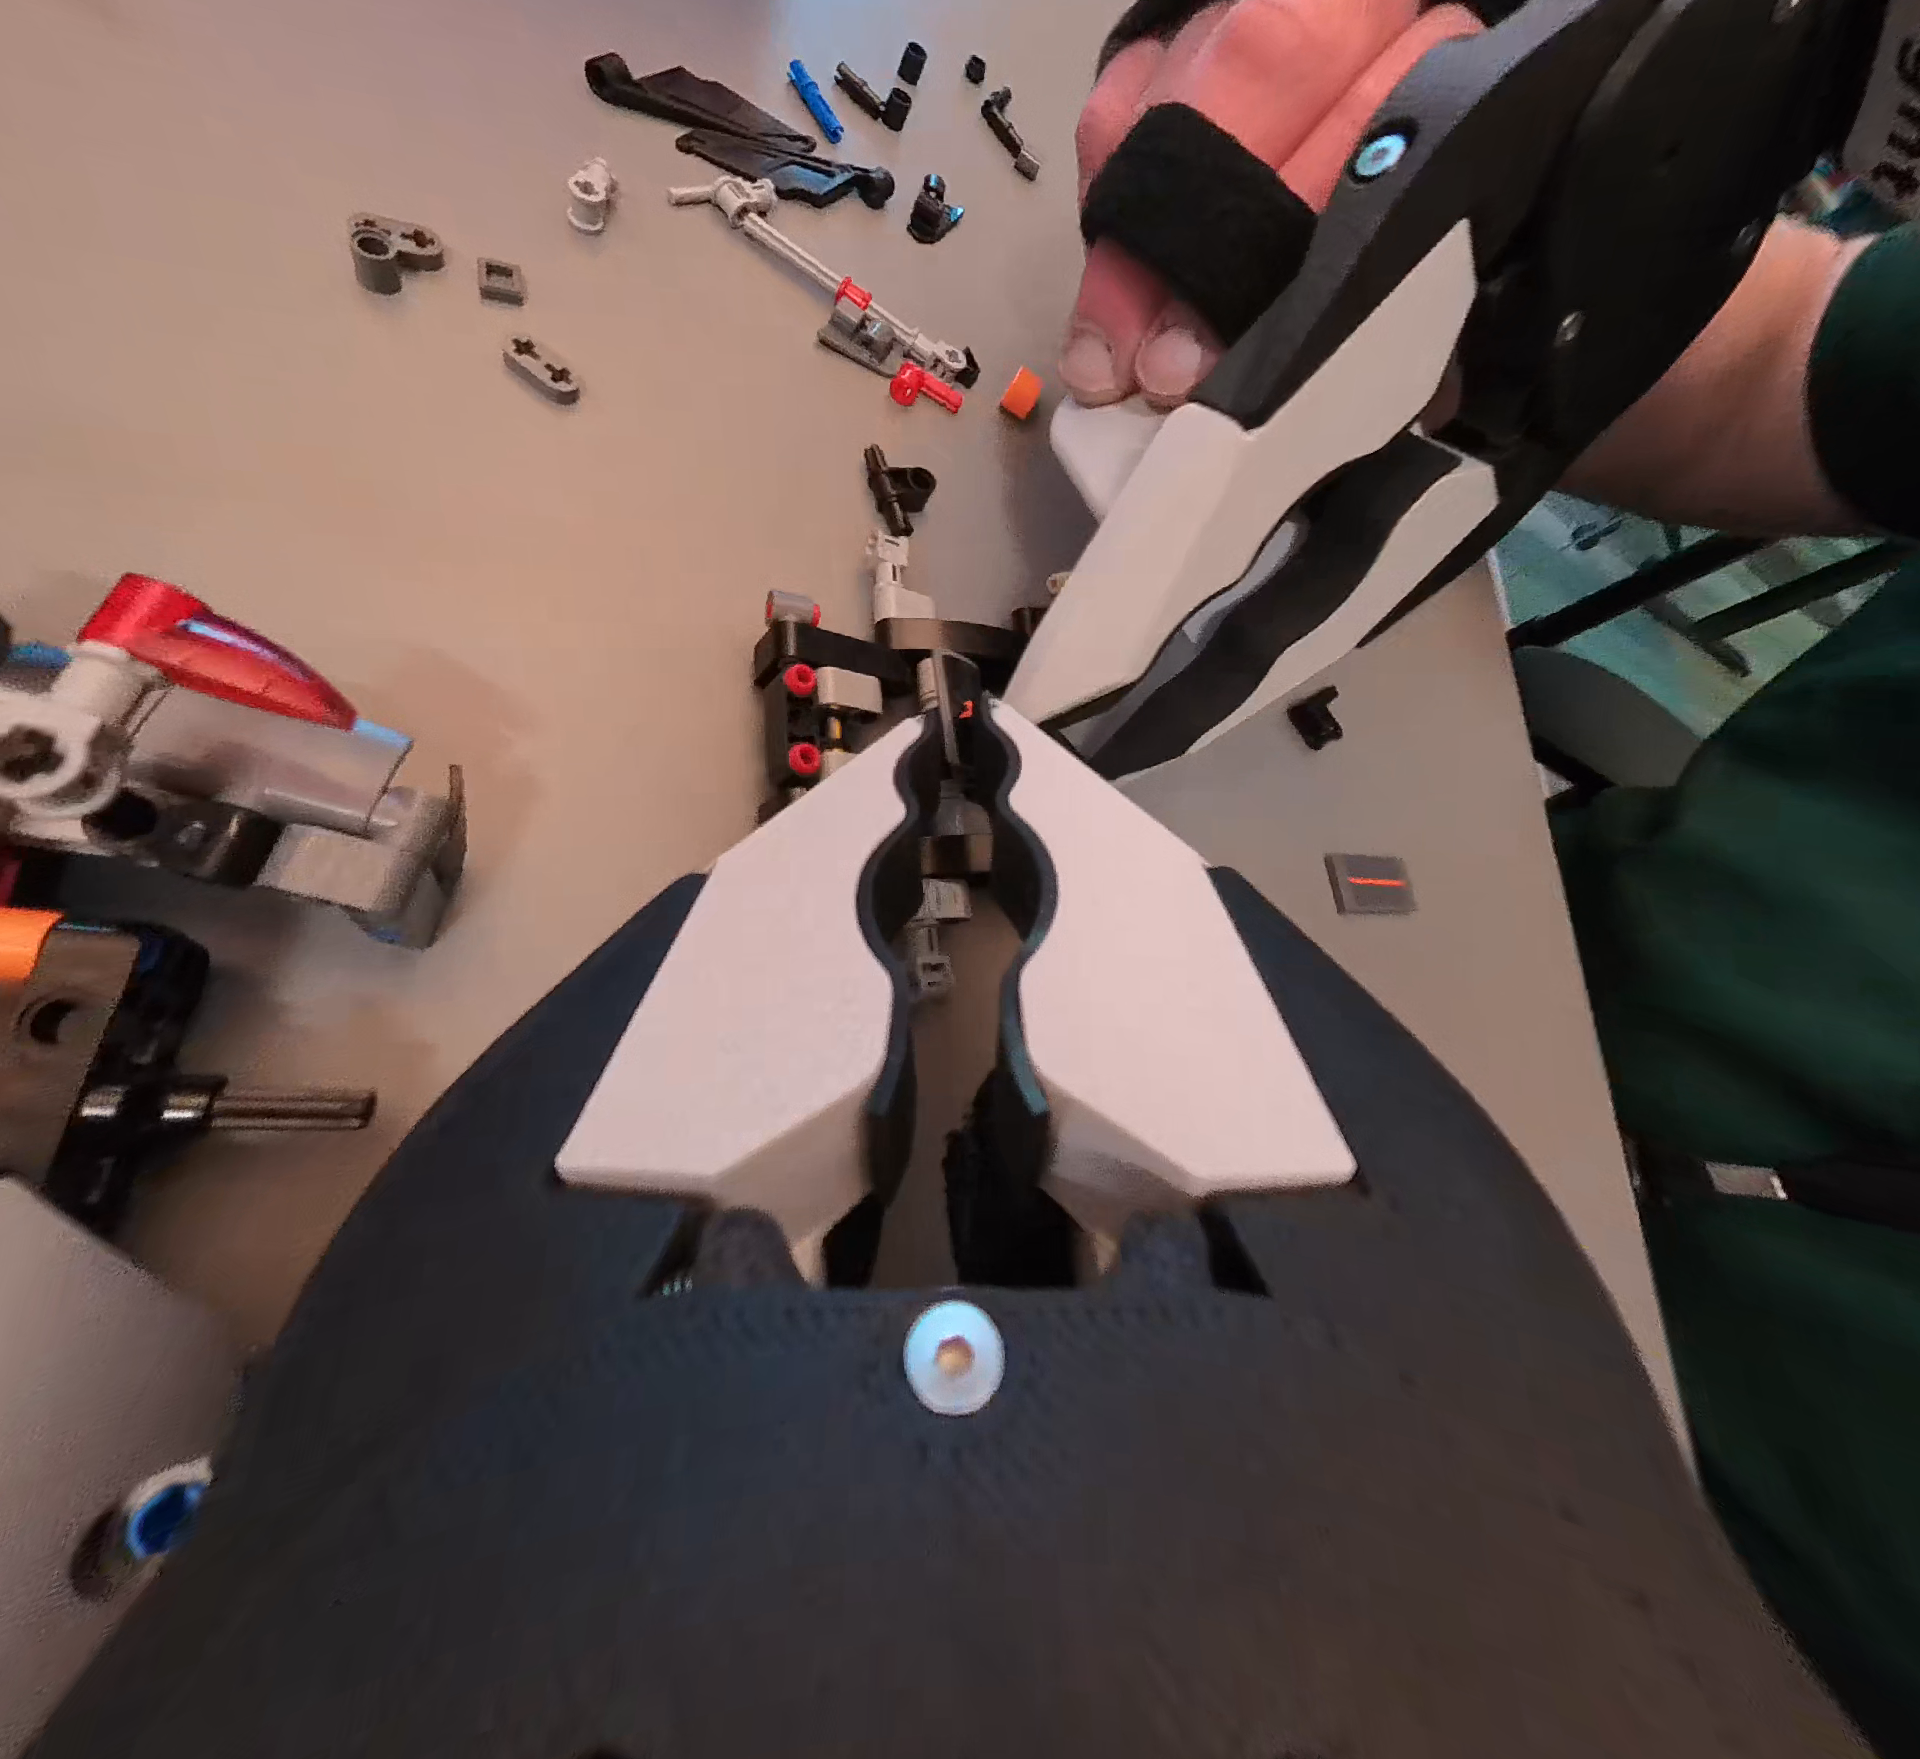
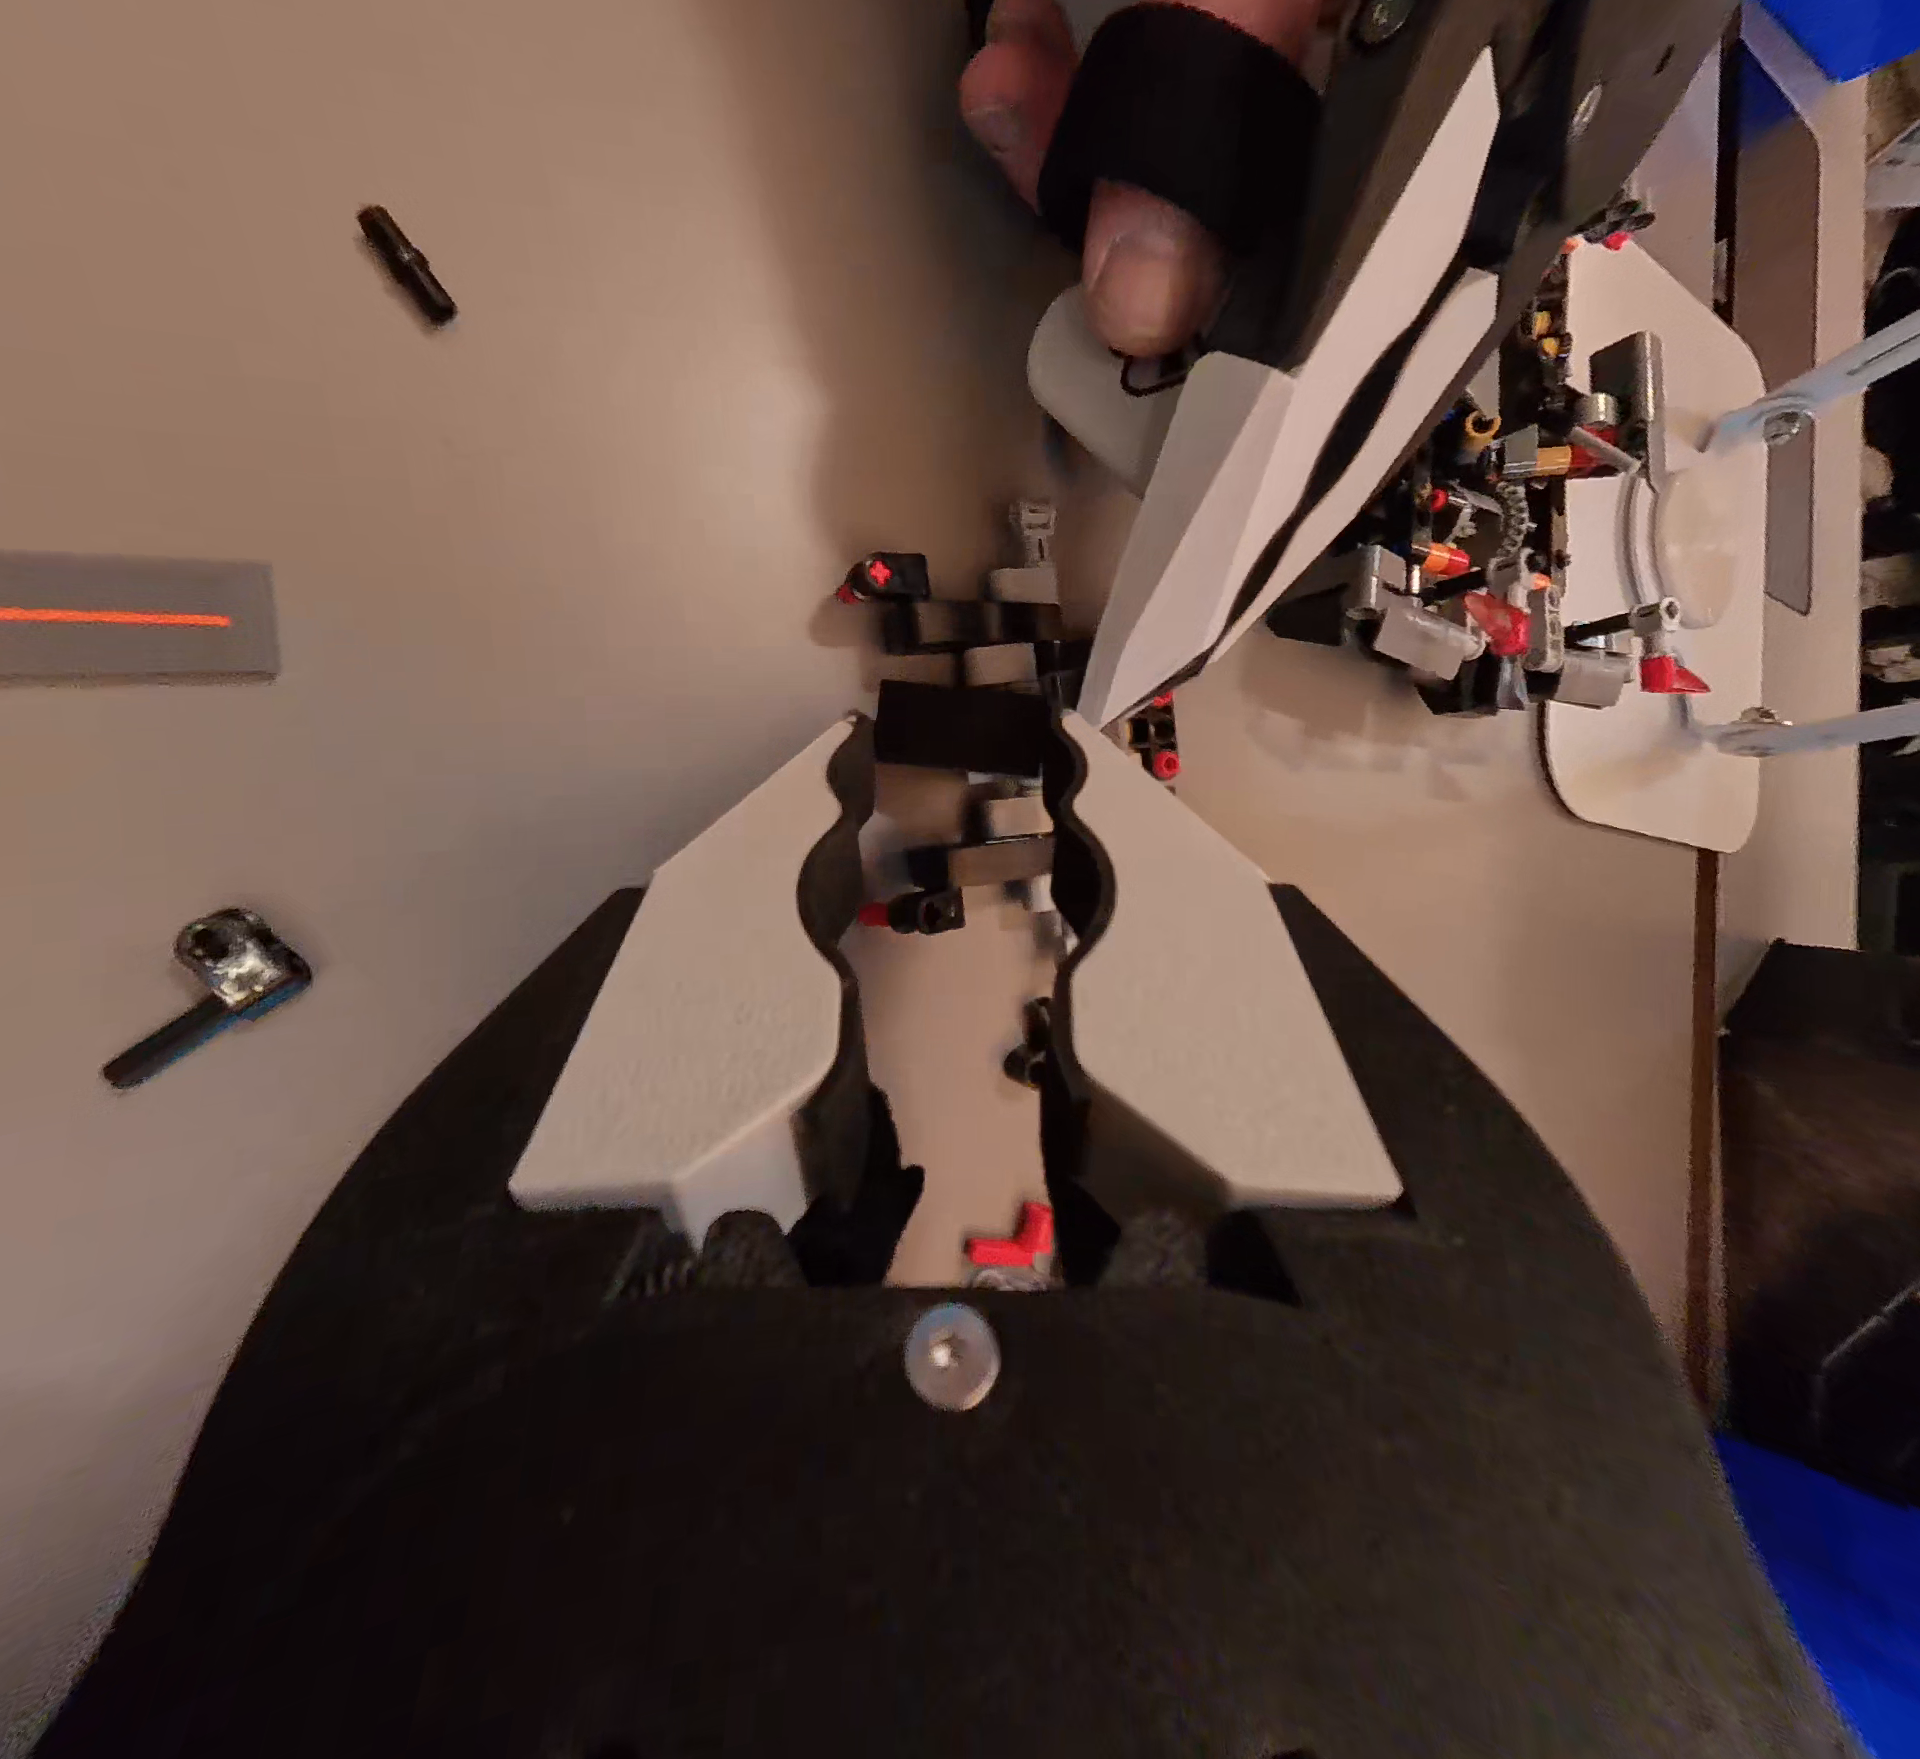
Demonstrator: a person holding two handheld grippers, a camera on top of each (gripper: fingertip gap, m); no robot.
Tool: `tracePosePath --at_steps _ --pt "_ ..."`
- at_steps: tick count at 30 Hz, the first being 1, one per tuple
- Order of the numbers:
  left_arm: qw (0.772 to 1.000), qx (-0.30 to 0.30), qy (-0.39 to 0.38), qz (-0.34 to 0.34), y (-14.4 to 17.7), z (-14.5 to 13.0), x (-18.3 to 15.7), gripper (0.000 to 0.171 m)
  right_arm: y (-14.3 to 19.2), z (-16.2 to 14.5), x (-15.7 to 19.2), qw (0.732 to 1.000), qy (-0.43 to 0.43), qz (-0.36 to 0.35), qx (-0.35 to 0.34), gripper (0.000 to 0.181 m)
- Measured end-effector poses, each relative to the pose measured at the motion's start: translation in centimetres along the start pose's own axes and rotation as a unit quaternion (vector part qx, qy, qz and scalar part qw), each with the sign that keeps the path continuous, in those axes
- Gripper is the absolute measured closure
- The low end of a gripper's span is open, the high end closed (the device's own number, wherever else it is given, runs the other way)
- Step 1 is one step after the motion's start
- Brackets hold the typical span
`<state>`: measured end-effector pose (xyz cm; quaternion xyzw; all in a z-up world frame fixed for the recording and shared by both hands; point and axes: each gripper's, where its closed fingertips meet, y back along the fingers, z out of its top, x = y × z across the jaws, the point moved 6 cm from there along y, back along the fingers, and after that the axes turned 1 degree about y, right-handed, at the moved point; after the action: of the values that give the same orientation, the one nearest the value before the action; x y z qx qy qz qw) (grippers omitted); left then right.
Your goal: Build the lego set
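Note:
A small black, grey and red Lego sub-assembly [image 1: 831, 681] lies on the beige table [image 1: 520, 514] between both grippers. My left gripper [image 1: 958, 722] is shut on a narrow black part at its near end. My right gripper [image 1: 1023, 707] comes in from the upper right with its tips beside the left's. In the right wrist view my right gripper [image 2: 961, 727] is shut on a black block of the sub-assembly [image 2: 956, 738]. The left gripper [image 2: 1101, 707] touches its right edge. A larger model with a red piece [image 1: 208, 649] sits at the left.
Loose parts lie beyond: black panels [image 1: 717, 114], a blue pin [image 1: 816, 99], a grey axle unit [image 1: 821, 275], an orange bush [image 1: 1021, 390], grey liftarms [image 1: 395, 249]. A grey tile with an orange line [image 2: 135, 618], a black pin [image 2: 405, 265] and a model on a white plate [image 2: 1662, 774] are nearby.

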<state>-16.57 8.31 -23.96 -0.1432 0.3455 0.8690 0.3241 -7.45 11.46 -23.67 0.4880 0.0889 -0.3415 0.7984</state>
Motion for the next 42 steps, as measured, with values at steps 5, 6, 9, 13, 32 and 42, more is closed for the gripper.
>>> tracePosePath --at_steps 5,6,9,13,32,42 --pt "1.0 -0.002 0.016 -0.009 0.0 0.1 0.3 0.169 0.0 -0.3 -0.1 0.999 0.048 0.003 -0.007 0.151" --pt "1.0 -0.002 0.015 -0.011 0.0 0.2 0.3 0.169 -0.1 -0.4 -0.1 0.999 0.053 0.005 -0.01 0.151" --pt "1.0 -0.005 0.013 -0.01 -0.1 0.2 0.2 0.169 0.0 -0.6 -0.1 0.998 0.06 0.007 -0.024 0.151" --pt "1.0 -0.015 -0.001 -0.008 0.1 0.3 0.0 0.165 -0.1 -0.9 -0.1 0.998 0.063 -0.005 -0.031 0.151" --pt "0.987 0.028 -0.113 0.109 -0.8 -0.3 -0.4 0.153 -0.3 -1.8 -0.7 0.995 0.085 -0.033 -0.032 0.151" --pt "0.989 0.018 -0.101 0.102 -0.9 -0.1 -0.3 0.155 -0.3 -1.7 -0.7 0.993 0.107 -0.052 -0.018 0.151"
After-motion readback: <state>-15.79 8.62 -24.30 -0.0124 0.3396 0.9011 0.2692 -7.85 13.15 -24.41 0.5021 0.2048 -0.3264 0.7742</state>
